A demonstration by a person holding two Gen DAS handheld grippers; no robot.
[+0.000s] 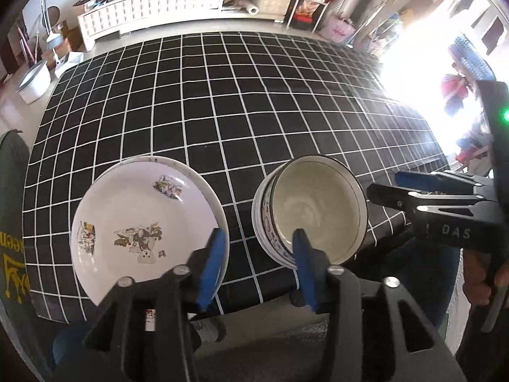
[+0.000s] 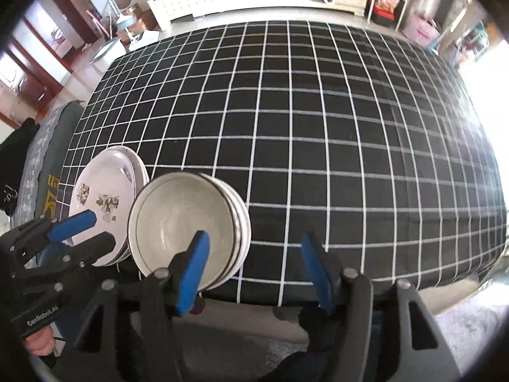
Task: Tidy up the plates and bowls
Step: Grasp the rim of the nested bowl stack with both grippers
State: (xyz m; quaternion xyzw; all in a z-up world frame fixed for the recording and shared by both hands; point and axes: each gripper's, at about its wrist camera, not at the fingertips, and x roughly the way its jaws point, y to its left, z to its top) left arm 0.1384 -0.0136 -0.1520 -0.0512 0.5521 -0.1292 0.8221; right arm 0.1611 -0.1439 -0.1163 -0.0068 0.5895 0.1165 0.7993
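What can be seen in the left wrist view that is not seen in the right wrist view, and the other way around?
Only the left wrist view shows the right gripper from the side, at the right edge, and a white tub on the floor. Only the right wrist view shows the left gripper from the side, over the plate stack. Both show the plate stack, the bowl stack beside it, and the checked tablecloth, with both grippers open.

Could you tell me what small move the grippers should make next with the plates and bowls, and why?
Probably draw both tongs back and leave it. The plates already sit in one stack and the bowls are nested beside them on the checked tablecloth. The left tongs and right tongs are both open and hold nothing, so no piece seems left to sort.
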